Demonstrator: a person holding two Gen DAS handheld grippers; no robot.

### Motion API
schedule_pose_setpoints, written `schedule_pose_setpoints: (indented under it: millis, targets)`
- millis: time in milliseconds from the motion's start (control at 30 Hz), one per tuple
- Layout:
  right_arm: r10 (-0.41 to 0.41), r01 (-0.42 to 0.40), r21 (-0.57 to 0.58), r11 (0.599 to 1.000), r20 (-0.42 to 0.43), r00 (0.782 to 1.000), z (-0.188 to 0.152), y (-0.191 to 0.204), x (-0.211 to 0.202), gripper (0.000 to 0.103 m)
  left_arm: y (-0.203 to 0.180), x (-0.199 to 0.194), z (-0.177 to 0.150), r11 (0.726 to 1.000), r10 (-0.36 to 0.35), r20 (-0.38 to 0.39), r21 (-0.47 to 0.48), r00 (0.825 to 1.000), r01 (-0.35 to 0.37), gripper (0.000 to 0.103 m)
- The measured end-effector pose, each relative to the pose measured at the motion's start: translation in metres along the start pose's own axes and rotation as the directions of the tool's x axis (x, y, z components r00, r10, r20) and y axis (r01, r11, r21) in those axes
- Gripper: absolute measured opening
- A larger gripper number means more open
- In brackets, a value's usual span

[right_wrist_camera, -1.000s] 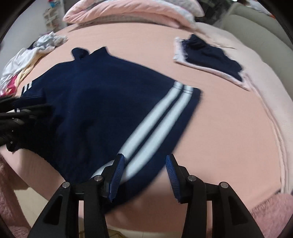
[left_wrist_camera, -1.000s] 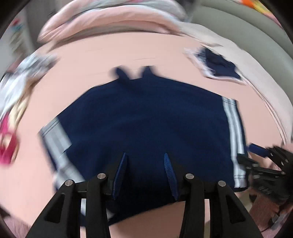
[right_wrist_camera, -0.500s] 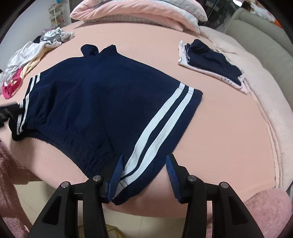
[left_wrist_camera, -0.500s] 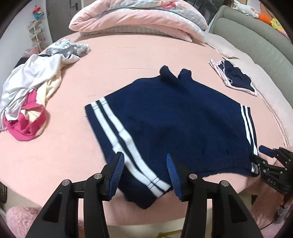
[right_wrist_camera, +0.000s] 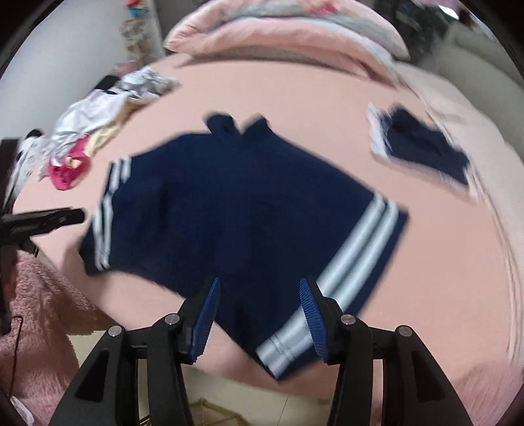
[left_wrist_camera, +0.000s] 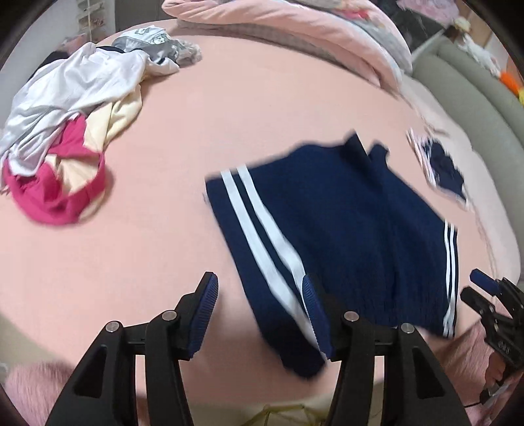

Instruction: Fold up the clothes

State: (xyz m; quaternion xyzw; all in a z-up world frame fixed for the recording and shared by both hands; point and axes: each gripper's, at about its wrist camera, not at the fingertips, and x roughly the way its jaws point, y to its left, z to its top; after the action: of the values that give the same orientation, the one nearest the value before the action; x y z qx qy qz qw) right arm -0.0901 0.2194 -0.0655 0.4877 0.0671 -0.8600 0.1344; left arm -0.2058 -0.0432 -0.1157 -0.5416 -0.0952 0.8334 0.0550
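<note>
Navy shorts (left_wrist_camera: 344,236) with white side stripes lie flat on the pink bed, waistband at the near edge; they also show in the right wrist view (right_wrist_camera: 249,216). My left gripper (left_wrist_camera: 258,314) is open and empty, just above the shorts' left waistband corner. My right gripper (right_wrist_camera: 258,314) is open and empty, above the waistband near the right striped side. Each gripper shows in the other's view: the right one at the edge (left_wrist_camera: 491,304), the left one at the edge (right_wrist_camera: 42,219).
A pile of unfolded white, cream and pink clothes (left_wrist_camera: 65,137) lies at the left. A folded navy-and-white garment (left_wrist_camera: 442,167) lies at the right. Pink pillows and a duvet (left_wrist_camera: 294,23) sit at the head. A fluffy pink rug (right_wrist_camera: 39,321) is below the bed edge.
Both grippers have swung left along the near edge of the shorts. The left one now sits off the left corner; the right one has moved inward over the waistband. Both stay open.
</note>
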Motion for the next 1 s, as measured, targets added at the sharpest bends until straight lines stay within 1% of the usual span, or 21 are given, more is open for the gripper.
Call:
schedule_pose_setpoints:
  millis: [33, 67, 133, 233, 267, 367, 433, 500, 567, 633, 667, 700, 733, 767, 800, 833, 867, 900, 933, 967, 1000]
  targets:
    - [0.01, -0.01, -0.022, 1.0, 0.014, 1.0, 0.013, 0.005, 0.001, 0.05, 0.006, 0.003, 0.006, 1.0, -0.006, 0.001, -0.014, 1.0, 0.006, 0.051]
    - [0.028, -0.028, -0.026, 0.999, 0.029, 0.999, 0.024, 0.008, 0.001, 0.05, 0.011, 0.009, 0.015, 1.0, 0.003, -0.001, -0.02, 1.0, -0.003, 0.051]
    - [0.058, -0.057, -0.02, 0.998, 0.051, 0.997, 0.05, 0.014, 0.008, 0.05, 0.021, 0.023, 0.025, 0.999, 0.006, -0.026, -0.036, 1.0, -0.007, 0.051]
    - [0.029, -0.028, -0.002, 1.0, 0.05, 0.998, 0.085, 0.015, 0.033, 0.05, 0.035, 0.043, 0.04, 0.998, 0.011, -0.064, -0.06, 0.998, -0.015, 0.051]
    - [0.026, -0.026, -0.002, 1.0, 0.047, 0.999, 0.095, 0.013, 0.043, 0.05, 0.041, 0.056, 0.044, 0.998, 0.014, -0.127, -0.065, 0.992, -0.022, 0.051]
    - [0.067, -0.066, -0.015, 0.998, 0.039, 0.997, 0.121, 0.018, 0.073, 0.05, 0.058, 0.065, 0.049, 0.991, -0.063, -0.144, -0.123, 0.988, 0.045, 0.051]
    - [0.067, -0.066, -0.035, 0.997, 0.023, 0.997, 0.139, 0.02, 0.101, 0.05, 0.063, 0.064, 0.053, 0.988, -0.106, -0.108, -0.121, 0.988, 0.093, 0.051]
    - [0.075, -0.075, -0.023, 0.997, 0.002, 0.997, 0.149, 0.016, 0.125, 0.05, 0.066, 0.067, 0.054, 0.986, -0.132, -0.08, -0.118, 0.988, 0.122, 0.051]
    - [0.099, -0.1, 0.001, 0.995, -0.022, 0.995, 0.157, 0.011, 0.149, 0.05, 0.068, 0.069, 0.056, 0.982, -0.158, -0.052, -0.113, 0.986, 0.151, 0.051]
    - [0.142, -0.143, -0.017, 0.99, -0.034, 0.989, 0.164, 0.013, 0.164, 0.05, 0.071, 0.072, 0.057, 0.978, -0.183, -0.025, -0.108, 0.983, 0.179, 0.051]
    - [0.166, -0.168, -0.04, 0.985, -0.049, 0.985, 0.165, 0.017, 0.17, 0.049, 0.073, 0.073, 0.055, 0.973, -0.196, -0.022, -0.127, 0.98, 0.192, 0.051]
    - [0.191, -0.195, -0.063, 0.979, -0.065, 0.979, 0.167, 0.021, 0.177, 0.045, 0.075, 0.074, 0.054, 0.968, -0.209, -0.019, -0.146, 0.978, 0.204, 0.054]
    - [0.194, -0.199, -0.074, 0.977, -0.076, 0.978, 0.167, 0.022, 0.182, 0.042, 0.077, 0.075, 0.053, 0.962, -0.221, -0.015, -0.165, 0.975, 0.216, 0.059]
    - [0.194, -0.202, -0.083, 0.976, -0.087, 0.977, 0.168, 0.024, 0.186, 0.039, 0.069, 0.066, 0.045, 0.956, -0.24, -0.014, -0.175, 0.971, 0.234, 0.06]
    - [0.194, -0.201, -0.084, 0.976, -0.084, 0.977, 0.169, 0.023, 0.189, 0.03, 0.067, 0.063, 0.043, 0.953, -0.248, -0.009, -0.184, 0.969, 0.242, 0.06]
    - [0.199, -0.205, -0.075, 0.976, -0.078, 0.977, 0.17, 0.021, 0.189, 0.025, 0.069, 0.064, 0.044, 0.949, -0.254, 0.0, -0.194, 0.967, 0.249, 0.059]
    - [0.205, -0.21, -0.066, 0.976, -0.072, 0.976, 0.171, 0.019, 0.189, 0.018, 0.072, 0.065, 0.046, 0.946, -0.254, 0.012, -0.203, 0.967, 0.251, 0.052]
    - [0.218, -0.221, -0.048, 0.974, -0.06, 0.974, 0.172, 0.015, 0.187, 0.013, 0.072, 0.068, 0.047, 0.952, -0.237, 0.006, -0.2, 0.971, 0.234, 0.024]
    - [0.242, -0.243, -0.023, 0.97, -0.044, 0.969, 0.173, 0.01, 0.183, 0.011, 0.072, 0.071, 0.048, 0.956, -0.221, 0.0, -0.196, 0.975, 0.216, 0.004]
    - [0.271, -0.271, -0.005, 0.963, -0.03, 0.962, 0.174, 0.005, 0.178, 0.011, 0.073, 0.074, 0.049, 0.961, -0.204, -0.006, -0.192, 0.979, 0.199, 0.004]
    - [0.3, -0.299, 0.012, 0.954, -0.017, 0.954, 0.175, 0.0, 0.174, 0.01, 0.072, 0.077, 0.053, 0.955, -0.216, -0.002, -0.207, 0.976, 0.211, 0.004]
